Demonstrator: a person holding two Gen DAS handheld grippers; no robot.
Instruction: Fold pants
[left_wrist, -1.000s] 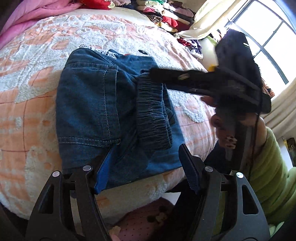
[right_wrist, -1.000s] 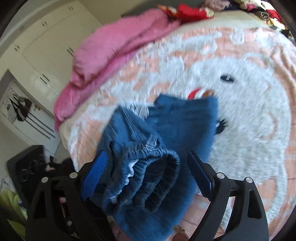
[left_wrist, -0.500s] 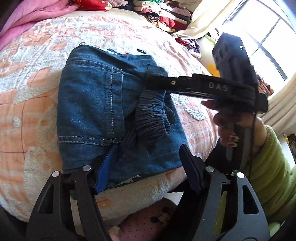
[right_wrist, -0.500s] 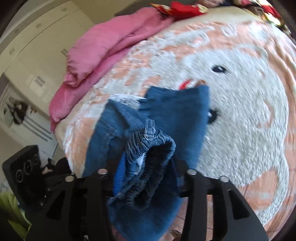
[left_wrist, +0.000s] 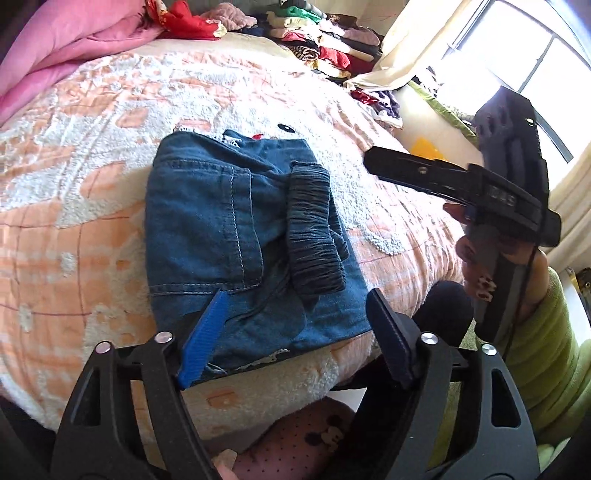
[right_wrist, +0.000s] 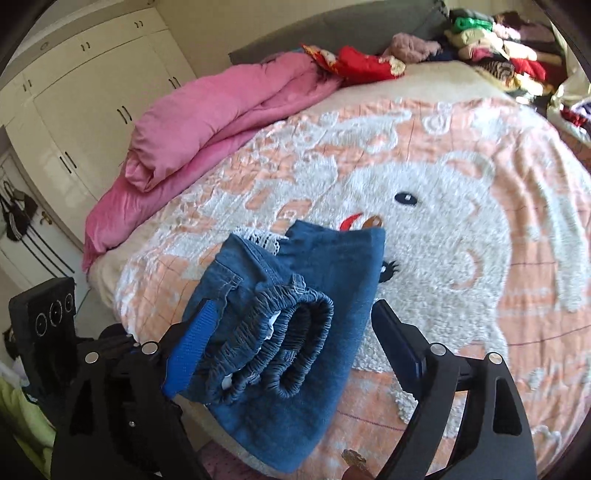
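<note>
Blue denim pants (left_wrist: 229, 236) lie folded into a compact block near the front edge of the bed, with the gathered elastic waistband (left_wrist: 314, 229) on top. They also show in the right wrist view (right_wrist: 295, 314), with the waistband (right_wrist: 280, 350) nearest the camera. My left gripper (left_wrist: 295, 339) is open and empty, just above the near edge of the pants. My right gripper (right_wrist: 291, 354) is open and empty, its fingers either side of the waistband and apart from it. From the left wrist view the right gripper (left_wrist: 373, 157) is raised to the right of the pants.
The bed carries an orange and white fleece blanket (left_wrist: 92, 166) with a cartoon face. A pink quilt (right_wrist: 207, 122) lies at the far left. Stacks of folded clothes (left_wrist: 325, 48) sit at the head of the bed. White wardrobes (right_wrist: 77, 85) stand beyond. A window (left_wrist: 535, 48) is at the right.
My right gripper shut on the waistband half a second ago, then opened and drew back to the right. The waistband now lies flat on the folded pants. My left gripper stayed open.
</note>
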